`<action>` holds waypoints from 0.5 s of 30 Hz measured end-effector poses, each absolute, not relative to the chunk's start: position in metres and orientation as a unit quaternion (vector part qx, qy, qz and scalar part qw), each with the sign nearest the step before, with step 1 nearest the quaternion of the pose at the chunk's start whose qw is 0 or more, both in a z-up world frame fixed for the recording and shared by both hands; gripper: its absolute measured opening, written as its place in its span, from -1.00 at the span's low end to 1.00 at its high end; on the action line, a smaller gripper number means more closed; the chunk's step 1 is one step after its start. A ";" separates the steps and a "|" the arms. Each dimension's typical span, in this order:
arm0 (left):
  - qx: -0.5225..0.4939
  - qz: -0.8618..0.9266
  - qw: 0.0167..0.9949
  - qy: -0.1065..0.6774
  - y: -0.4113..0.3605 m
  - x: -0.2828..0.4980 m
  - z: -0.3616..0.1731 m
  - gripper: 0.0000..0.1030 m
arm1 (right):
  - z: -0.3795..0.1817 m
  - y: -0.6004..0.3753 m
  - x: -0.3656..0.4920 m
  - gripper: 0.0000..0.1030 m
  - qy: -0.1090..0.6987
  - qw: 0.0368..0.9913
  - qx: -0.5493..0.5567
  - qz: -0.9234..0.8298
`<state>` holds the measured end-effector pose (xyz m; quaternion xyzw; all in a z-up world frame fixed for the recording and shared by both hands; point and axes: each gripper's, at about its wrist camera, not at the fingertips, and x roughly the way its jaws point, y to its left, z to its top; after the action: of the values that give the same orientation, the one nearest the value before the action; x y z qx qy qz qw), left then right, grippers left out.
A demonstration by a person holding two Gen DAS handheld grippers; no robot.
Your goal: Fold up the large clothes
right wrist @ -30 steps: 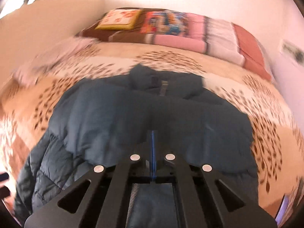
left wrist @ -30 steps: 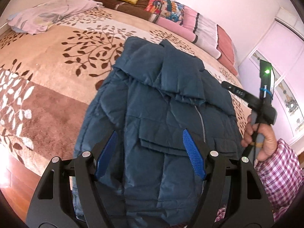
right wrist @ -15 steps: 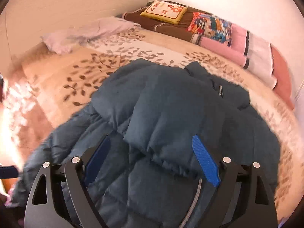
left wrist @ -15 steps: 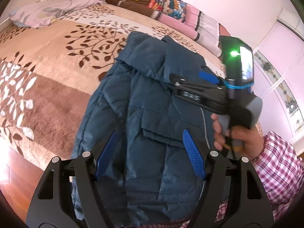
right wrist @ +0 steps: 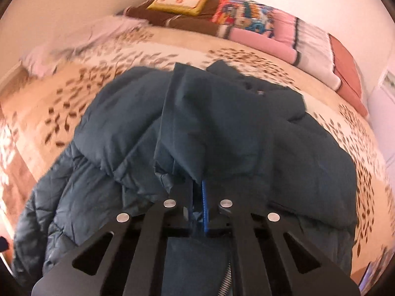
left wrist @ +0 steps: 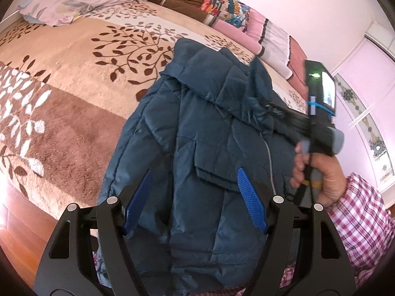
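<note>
A dark blue padded jacket point(left wrist: 197, 128) lies spread on a bed covered by a beige and brown leaf-patterned blanket point(left wrist: 74, 79), its lower edge near the bed's front edge. The left gripper point(left wrist: 195, 204) hovers over the jacket's lower front, blue fingers point(left wrist: 251, 204) spread wide, with nothing pinched between them. The right gripper point(right wrist: 197, 204), held by a hand point(left wrist: 321, 172) in a checked sleeve point(left wrist: 358, 222), has just been closing; its fingers are pressed nearly together, pinching a fold of the jacket's fabric. Pillows point(left wrist: 222, 7) line the far side of the bed.
</note>
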<state>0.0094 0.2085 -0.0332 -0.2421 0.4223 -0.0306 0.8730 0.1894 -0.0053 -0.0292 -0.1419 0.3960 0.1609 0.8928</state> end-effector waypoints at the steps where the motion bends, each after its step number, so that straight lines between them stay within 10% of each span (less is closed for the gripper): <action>1: -0.240 -0.032 0.873 0.422 0.206 0.010 -0.033 0.37 | -0.025 -0.012 0.188 -0.88 0.395 0.895 -0.133 0.159; 15: -0.202 -0.057 0.878 0.431 0.168 0.017 -0.021 0.37 | -0.006 -0.133 0.197 -0.88 0.419 0.904 0.003 0.081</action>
<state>0.0165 0.1684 -0.0213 -0.2016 0.4312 -0.0567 0.8776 0.1973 -0.1331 -0.0058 0.0033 0.4192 0.0813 0.9042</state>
